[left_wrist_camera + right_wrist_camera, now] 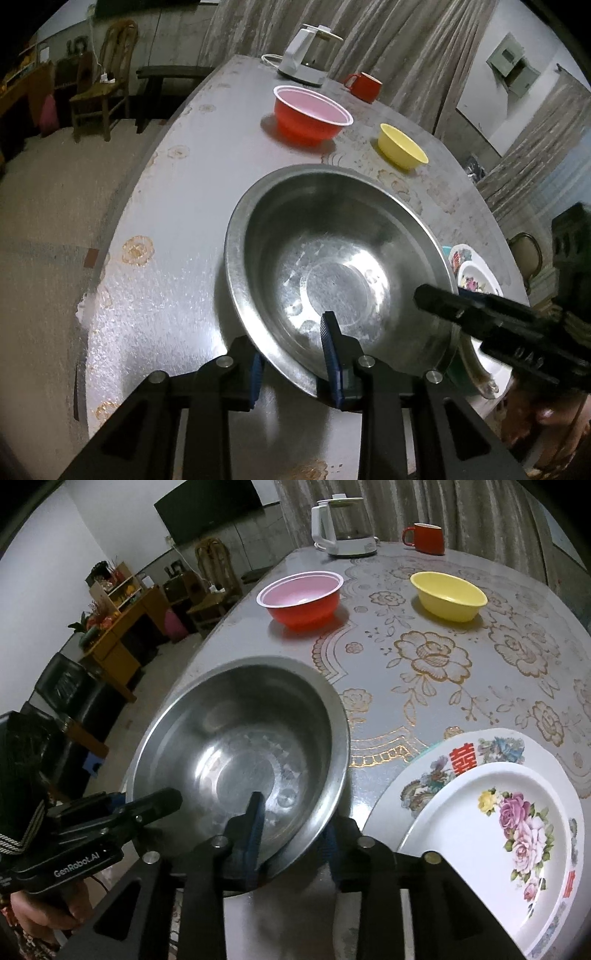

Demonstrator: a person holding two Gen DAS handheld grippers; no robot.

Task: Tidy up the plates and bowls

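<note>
A large steel bowl (332, 258) sits on the table; it also shows in the right wrist view (240, 746). My left gripper (293, 362) is shut on its near rim, one finger inside, one outside. My right gripper (291, 842) is shut on the rim at the other side, and shows in the left wrist view (436, 299). A red bowl (301, 598) and a yellow bowl (448, 596) stand farther back. Two stacked floral plates (491, 812) lie right of the steel bowl.
A white kettle (343, 528) and a red mug (424, 537) stand at the table's far end. The table (424, 672) has a grey flowered cover; its left edge drops to the floor. Chairs and a wooden cabinet (118, 635) stand at the left.
</note>
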